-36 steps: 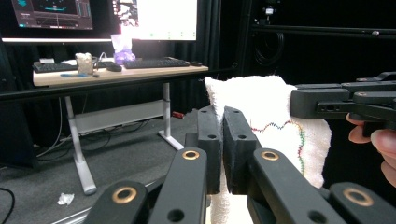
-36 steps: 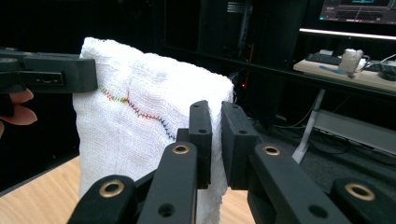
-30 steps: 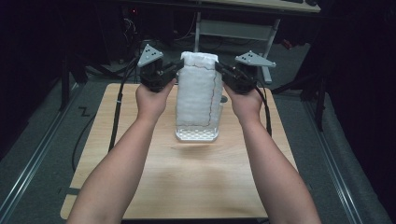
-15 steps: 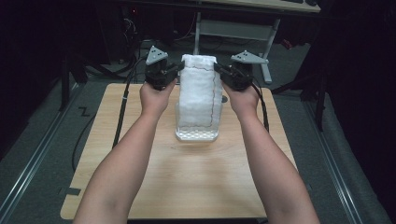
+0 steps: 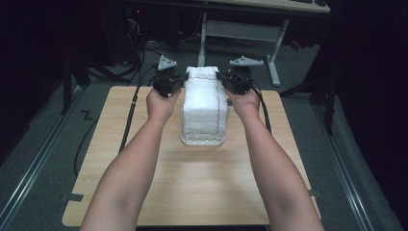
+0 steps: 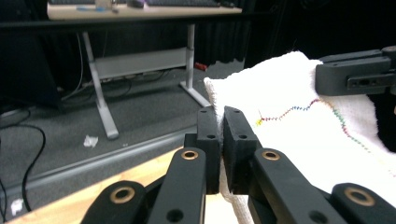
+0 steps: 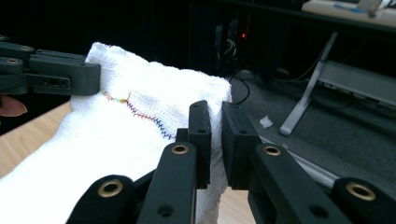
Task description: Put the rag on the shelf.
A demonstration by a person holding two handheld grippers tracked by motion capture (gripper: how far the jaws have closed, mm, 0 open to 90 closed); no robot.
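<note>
High view, work item: white towel [image 5: 204,108] with a thin coloured stitch line, held up by its far edge over the middle of the wooden table [image 5: 192,187]; its lower end meets the table top in a small bunched fold.
High view, left gripper [image 5: 179,83]: at the far left corner of the towel, touching the cloth.
High view, right gripper [image 5: 222,80]: at the far right corner, level with the left one; both forearms run roughly parallel from the near edge.
High view, surroundings: grey desk frame [image 5: 240,31] stands on the floor beyond the table, well apart from the work.

Left gripper view, grip: the two black jaws stand almost together with a thin layer of towel [image 6: 299,135] edge pinched between them; the corner is held, not merely touched.
Left gripper view, other tool: right gripper [image 6: 327,77] appears farther off, its jaws set on the opposite top corner.

Right gripper view, grip: left gripper [image 7: 95,79] shows at the far corner; this gripper's own jaws are drawn in on the near corner, with towel [image 7: 107,154] cloth gathered in the narrow gap.
Right gripper view, cloth: top edge runs fairly taut between the two corners; the rest hangs down toward the table.

Progress, done: both far corners secured and the cloth raised.
Progress, left: judged to be a fold or a spread; the lower end is not yet laid flat or matched to the held edge, so the placing and release remain.
</note>
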